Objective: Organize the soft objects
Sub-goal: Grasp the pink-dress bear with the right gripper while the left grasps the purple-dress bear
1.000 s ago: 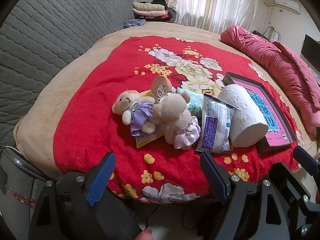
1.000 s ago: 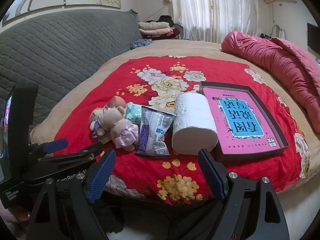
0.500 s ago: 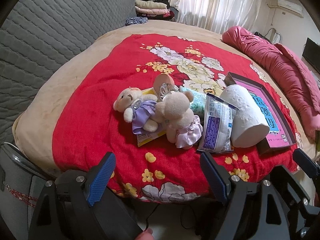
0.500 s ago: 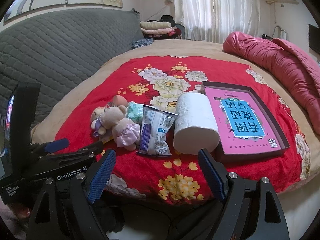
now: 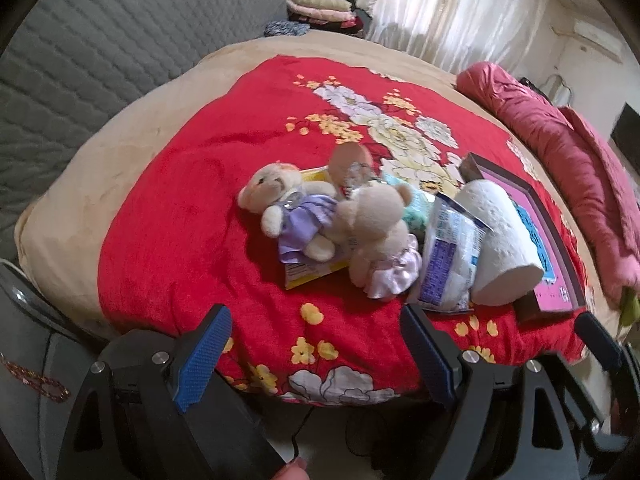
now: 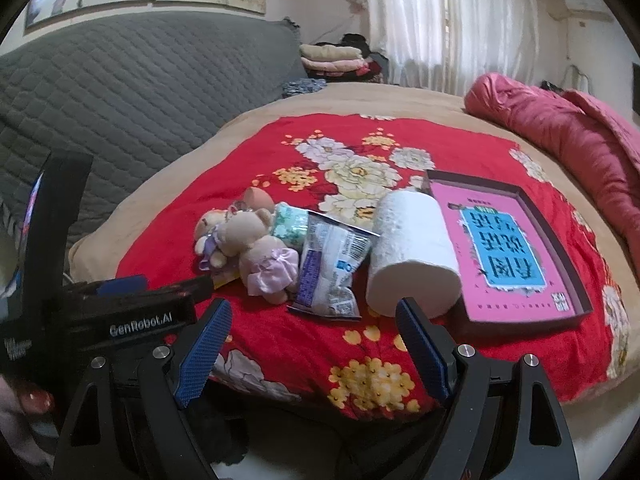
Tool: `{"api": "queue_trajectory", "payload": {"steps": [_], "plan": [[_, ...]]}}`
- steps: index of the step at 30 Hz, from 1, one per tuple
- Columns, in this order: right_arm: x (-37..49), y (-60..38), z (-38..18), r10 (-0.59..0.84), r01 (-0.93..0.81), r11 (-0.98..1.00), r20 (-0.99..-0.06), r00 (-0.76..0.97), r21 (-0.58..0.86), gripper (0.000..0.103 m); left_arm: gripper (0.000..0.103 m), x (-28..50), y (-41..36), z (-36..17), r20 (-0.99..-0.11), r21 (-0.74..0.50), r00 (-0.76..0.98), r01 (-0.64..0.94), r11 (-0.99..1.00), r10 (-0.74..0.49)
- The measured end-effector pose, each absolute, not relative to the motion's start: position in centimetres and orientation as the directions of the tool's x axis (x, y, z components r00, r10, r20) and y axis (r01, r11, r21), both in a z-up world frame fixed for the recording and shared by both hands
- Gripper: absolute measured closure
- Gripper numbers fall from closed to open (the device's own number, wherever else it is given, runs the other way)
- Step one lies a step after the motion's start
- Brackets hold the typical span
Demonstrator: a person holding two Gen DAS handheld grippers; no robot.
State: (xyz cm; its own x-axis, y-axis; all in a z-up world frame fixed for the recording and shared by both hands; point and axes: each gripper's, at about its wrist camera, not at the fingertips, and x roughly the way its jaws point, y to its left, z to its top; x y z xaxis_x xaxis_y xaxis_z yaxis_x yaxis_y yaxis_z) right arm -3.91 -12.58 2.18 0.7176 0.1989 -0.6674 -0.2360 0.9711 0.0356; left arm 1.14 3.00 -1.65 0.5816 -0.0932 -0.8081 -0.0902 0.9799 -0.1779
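Note:
On the red flowered blanket (image 5: pixel 172 216) lie two small teddy bears: one in a purple dress (image 5: pixel 288 212) (image 6: pixel 210 236) and one in a pink dress (image 5: pixel 380 240) (image 6: pixel 264 256). Beside them are a white-blue plastic pack (image 5: pixel 448 264) (image 6: pixel 332 268), a white paper roll (image 5: pixel 500 240) (image 6: pixel 412 248), a teal pack (image 6: pixel 290 226) and a pink-lined box lid (image 6: pixel 504 248). My left gripper (image 5: pixel 316 356) stands open at the bed's near edge, short of the bears. My right gripper (image 6: pixel 312 348) is open too, empty, in front of the roll.
A yellow packet (image 5: pixel 308 276) lies under the bears. A grey quilted headboard (image 6: pixel 120 88) runs along the left. A rolled pink quilt (image 6: pixel 568 128) lies at the right. Folded clothes (image 6: pixel 332 58) are stacked at the back.
Both grippers have moved a little closer to the bed and its objects. The jaws stayed open; nothing on the blanket moved.

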Motion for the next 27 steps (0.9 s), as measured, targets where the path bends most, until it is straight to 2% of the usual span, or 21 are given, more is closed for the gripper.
{"api": "queue_trajectory", "payload": {"steps": [7,17,27], "plan": [[-3.5,-10.8,1.4,0.232,-0.314,0.95,-0.67,0.705,-0.001,0.018,0.018,2.3,5.8,-2.6,-0.815,-0.241,0.568,-0.154,0.958,-0.113],[-0.2,-10.8,-0.4,0.226,-0.269,0.962,-0.695,0.683,0.048,0.018,0.018,4.6,8.5,-3.8,-0.81,-0.307,0.569,-0.207,0.929,-0.141],[2.0,-7.3,-3.0,0.231,-0.387,0.919,-0.693,0.683,-0.076,0.018,0.018,8.4,10.9,-4.7,-0.797,-0.417,0.568,-0.271,0.868,-0.206]]}}
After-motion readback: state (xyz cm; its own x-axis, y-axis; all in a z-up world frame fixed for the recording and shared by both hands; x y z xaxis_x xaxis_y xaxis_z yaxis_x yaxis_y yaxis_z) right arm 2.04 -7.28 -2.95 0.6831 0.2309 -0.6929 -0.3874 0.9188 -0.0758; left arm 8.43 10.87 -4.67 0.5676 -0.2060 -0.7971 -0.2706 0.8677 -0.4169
